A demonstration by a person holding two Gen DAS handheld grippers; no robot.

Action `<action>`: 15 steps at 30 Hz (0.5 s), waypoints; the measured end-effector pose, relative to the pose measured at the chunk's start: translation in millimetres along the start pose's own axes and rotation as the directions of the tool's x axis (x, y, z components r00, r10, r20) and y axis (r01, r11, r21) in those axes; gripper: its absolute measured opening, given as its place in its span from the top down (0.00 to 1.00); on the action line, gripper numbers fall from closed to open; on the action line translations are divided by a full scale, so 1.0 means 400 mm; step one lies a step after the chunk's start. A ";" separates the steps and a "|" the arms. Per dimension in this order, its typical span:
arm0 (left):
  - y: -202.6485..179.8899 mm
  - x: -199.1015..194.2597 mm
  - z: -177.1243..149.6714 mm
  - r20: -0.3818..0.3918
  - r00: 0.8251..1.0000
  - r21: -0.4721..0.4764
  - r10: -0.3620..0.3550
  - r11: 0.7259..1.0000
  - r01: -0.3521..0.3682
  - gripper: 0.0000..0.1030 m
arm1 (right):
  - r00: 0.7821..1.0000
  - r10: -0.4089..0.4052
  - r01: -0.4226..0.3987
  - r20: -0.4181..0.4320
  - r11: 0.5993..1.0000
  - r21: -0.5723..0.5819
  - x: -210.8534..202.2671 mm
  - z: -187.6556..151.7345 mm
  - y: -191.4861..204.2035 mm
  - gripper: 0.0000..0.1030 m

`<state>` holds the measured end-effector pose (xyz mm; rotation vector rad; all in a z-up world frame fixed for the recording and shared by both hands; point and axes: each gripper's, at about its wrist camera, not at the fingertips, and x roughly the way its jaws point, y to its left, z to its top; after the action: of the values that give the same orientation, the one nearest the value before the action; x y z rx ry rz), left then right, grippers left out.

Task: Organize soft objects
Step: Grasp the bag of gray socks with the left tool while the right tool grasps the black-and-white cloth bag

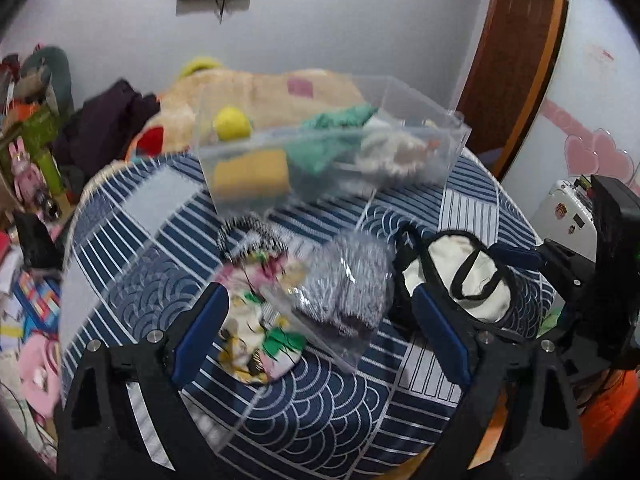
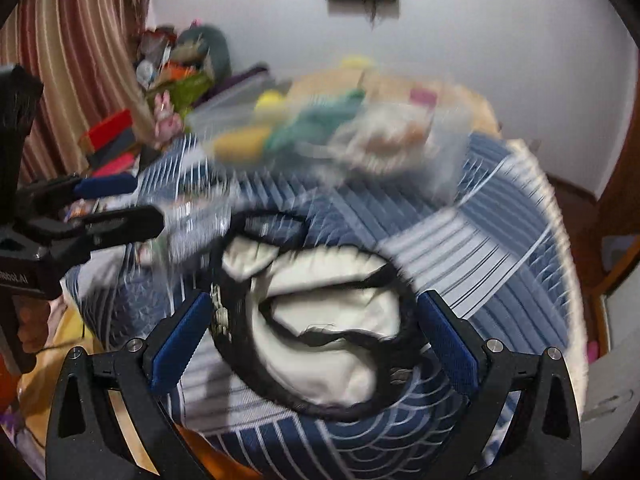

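A clear plastic box (image 1: 420,128) stands at the far side of the round blue-patterned table (image 1: 320,420). It holds a yellow ball (image 1: 232,122), a yellow sponge (image 1: 252,176), green cloth (image 1: 332,136) and a white fluffy item (image 1: 388,152). My left gripper (image 1: 320,312) is open over a grey knitted piece (image 1: 348,280) under clear plastic, beside a flowery cloth (image 1: 256,320). A cream pouch with black trim (image 1: 460,276) lies to the right. My right gripper (image 2: 312,340) is open around that pouch (image 2: 332,340); this view is blurred. The box (image 2: 320,132) shows far off.
A big beige plush (image 1: 248,92) and dark clothes (image 1: 108,124) lie behind the table. Toys and clutter pile up at the left (image 1: 32,152). A wooden door frame (image 1: 516,60) stands at the right. My left gripper appears at the left of the right wrist view (image 2: 112,204).
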<state>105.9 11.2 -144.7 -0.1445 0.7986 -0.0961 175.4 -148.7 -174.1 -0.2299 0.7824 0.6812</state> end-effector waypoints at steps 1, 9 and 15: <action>0.000 0.010 -0.003 -0.009 1.000 -0.006 -0.005 1.000 0.005 0.14 | 1.000 -0.001 0.001 0.003 1.000 -0.006 0.001 -0.001 0.002 0.00; -0.011 0.061 -0.004 -0.056 0.997 -0.018 -0.052 0.999 0.051 0.39 | 1.000 -0.024 0.024 0.017 1.000 0.001 -0.022 -0.017 -0.010 0.26; -0.022 0.073 -0.011 -0.052 0.997 -0.008 -0.058 0.998 0.058 0.55 | 0.999 -0.031 0.030 0.014 0.997 0.071 -0.048 -0.027 -0.061 0.76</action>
<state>122.6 -2.0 -166.9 -0.1724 0.8472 -0.1526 174.9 -181.0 -169.2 -0.1718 0.7858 0.6243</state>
